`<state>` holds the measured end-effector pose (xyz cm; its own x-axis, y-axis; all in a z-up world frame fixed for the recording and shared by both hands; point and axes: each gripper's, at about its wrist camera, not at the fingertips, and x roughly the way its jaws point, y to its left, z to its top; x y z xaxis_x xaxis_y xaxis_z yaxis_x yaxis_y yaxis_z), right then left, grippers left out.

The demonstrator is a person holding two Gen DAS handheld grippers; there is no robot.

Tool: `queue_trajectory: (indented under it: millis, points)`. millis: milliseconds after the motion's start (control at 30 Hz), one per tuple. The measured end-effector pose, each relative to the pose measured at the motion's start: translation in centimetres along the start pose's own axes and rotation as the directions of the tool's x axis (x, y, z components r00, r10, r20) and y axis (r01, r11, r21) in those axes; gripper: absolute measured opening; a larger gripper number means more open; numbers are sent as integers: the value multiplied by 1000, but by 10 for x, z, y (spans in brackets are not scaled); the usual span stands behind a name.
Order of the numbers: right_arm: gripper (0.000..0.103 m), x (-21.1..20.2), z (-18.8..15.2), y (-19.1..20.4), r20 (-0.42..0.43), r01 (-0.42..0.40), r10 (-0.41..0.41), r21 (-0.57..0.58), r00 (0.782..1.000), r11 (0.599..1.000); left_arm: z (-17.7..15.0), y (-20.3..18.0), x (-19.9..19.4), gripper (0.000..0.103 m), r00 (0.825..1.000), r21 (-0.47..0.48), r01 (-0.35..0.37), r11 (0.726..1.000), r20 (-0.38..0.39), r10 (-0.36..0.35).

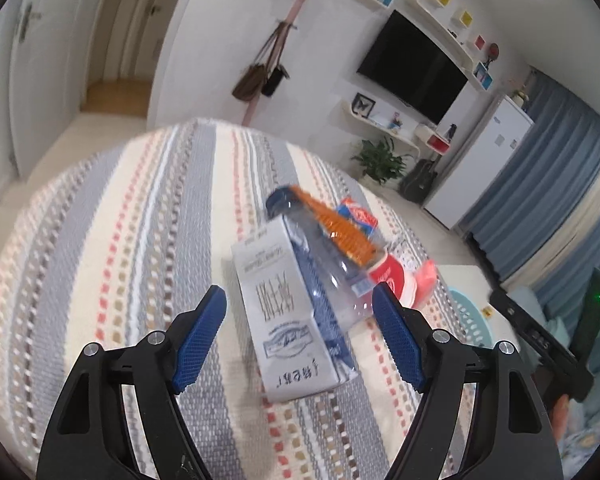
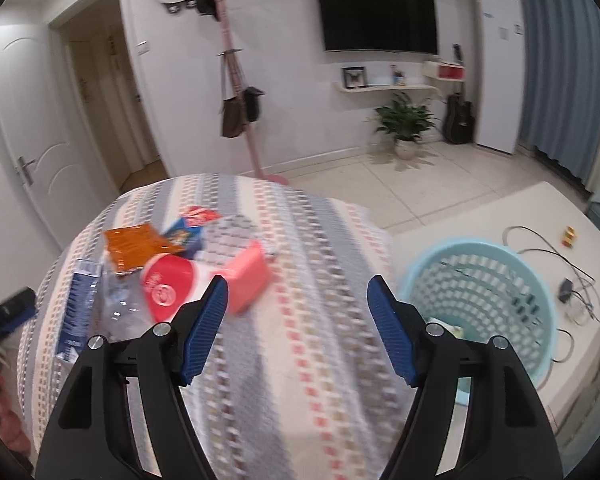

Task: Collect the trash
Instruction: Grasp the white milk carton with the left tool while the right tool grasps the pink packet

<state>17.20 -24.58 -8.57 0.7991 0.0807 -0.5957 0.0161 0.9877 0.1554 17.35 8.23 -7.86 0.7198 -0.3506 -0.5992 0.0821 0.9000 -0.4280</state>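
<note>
Trash collection barely begun: nearly all of the pile is still on the striped tablecloth [image 2: 292, 280].

Box [image 1: 288, 320], clear bottle [image 1: 324, 264], orange wrapper [image 2: 134, 246], red cup [image 2: 168, 284] and pink box [image 2: 246, 280] lie beside the blue basket [image 2: 540, 308], which holds little. Left gripper [image 1: 300, 328] and right gripper [image 2: 296, 328] are both wide apart and empty.

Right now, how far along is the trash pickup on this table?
Possibly begun: something pale lies in the light blue basket, unclear what. In hand: nothing; left gripper and right gripper are both open and empty. Left: white carton, clear bottle, orange wrapper, red cup, pink box.
</note>
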Motion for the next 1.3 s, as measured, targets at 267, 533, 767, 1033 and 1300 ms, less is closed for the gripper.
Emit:
queue_trajectory:
  millis: [267,533,767,1033,1300]
  points:
    - [68,46,-4,24,-59,-96,98,28,993,995,-18,23,46,74,993,-93,17,996,-112,-27]
    - [68,69,-2,29,-103,-81,86,56,991,995,-19,15,68,69,988,-85,39,996,-143,-51]
    - [34,88,-1,31,-152,-29,37,51,988,998,-20,-6,78,62,988,-44,29,999,-152,-35]
    - [26,86,-6,20,-141,-43,53,75,989,996,-23,0,64,52,996,-25,27,999,-81,-29]
    - [25,57,-2,4,-69,-53,60,103,996,993,-17,-18,26,49,999,15,37,999,30,-38]
